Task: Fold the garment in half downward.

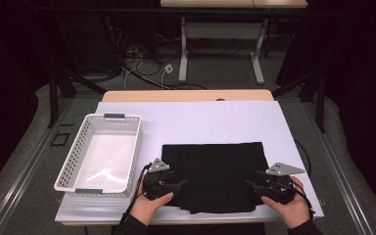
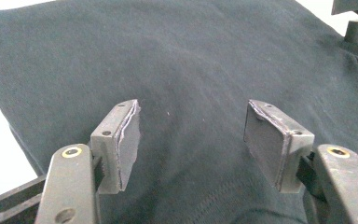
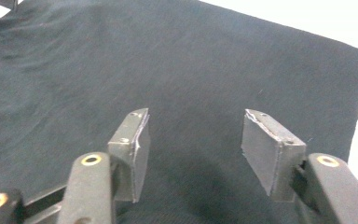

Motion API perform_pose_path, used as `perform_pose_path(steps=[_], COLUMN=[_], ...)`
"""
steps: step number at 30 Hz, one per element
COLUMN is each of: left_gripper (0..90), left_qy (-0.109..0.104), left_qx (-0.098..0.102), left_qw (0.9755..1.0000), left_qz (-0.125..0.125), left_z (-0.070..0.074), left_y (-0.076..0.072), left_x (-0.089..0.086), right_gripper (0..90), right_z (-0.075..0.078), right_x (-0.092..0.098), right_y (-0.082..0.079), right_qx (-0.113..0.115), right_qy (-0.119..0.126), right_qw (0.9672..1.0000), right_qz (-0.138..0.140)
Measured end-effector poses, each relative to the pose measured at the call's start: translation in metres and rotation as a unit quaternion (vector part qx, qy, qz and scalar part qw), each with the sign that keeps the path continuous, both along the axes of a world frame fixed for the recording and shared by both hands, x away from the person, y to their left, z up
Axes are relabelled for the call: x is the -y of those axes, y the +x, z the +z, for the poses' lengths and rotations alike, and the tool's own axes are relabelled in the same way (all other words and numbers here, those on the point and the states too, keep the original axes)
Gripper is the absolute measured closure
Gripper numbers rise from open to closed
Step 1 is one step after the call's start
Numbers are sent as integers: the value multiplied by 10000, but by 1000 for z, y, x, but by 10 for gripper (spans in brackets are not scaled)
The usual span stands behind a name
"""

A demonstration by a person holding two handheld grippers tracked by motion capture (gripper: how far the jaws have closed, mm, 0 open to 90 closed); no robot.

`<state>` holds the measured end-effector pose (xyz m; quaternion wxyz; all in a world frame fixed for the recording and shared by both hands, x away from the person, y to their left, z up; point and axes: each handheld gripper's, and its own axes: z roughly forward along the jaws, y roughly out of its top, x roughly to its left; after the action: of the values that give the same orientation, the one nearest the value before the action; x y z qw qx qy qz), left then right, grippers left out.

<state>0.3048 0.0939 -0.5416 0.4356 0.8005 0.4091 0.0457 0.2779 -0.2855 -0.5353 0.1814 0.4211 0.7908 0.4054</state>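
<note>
The desk (image 1: 188, 95) has a light wood top, its far edge showing as a pale strip; a white sheet (image 1: 210, 125) covers most of the surface. The room is dim, with light falling mainly on the desk. Grey floor (image 1: 24, 161) surrounds it, with a metal rail (image 1: 17, 183) running along the left side. Beyond the desk stands a second table (image 1: 223, 29) on white legs with flat feet. Loose cables (image 1: 144, 66) and a white plug block (image 1: 168, 68) lie on the floor beneath it. Dark curtains (image 1: 357, 73) close off both sides, with black stand legs (image 1: 61, 83) at left and right.
</note>
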Motion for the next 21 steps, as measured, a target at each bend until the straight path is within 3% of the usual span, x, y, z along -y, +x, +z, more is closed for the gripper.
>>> perform_pose_path(steps=[6, 8, 12, 21], left_gripper=[324, 302, 245, 210], left_qy=[-84, -71, -80, -131], left_qx=[-228, -140, -47, -10], left_qw=[9995, 9996, 9996, 9994], left_qz=[214, 246, 279, 314], left_z=[7, 11, 17, 27], left_y=[13, 18, 27, 46], left_x=[1, 2, 3, 7], right_gripper=[374, 373, 341, 257], right_z=[10, 14, 21, 26], right_x=[1, 1, 0, -7], right_y=[9, 13, 22, 48], right_qx=[-29, -109, -60, -141], right_qy=[-63, 60, 96, -83], right_qw=[9999, 9999, 9999, 9998], right_qz=[-103, -101, -34, 76])
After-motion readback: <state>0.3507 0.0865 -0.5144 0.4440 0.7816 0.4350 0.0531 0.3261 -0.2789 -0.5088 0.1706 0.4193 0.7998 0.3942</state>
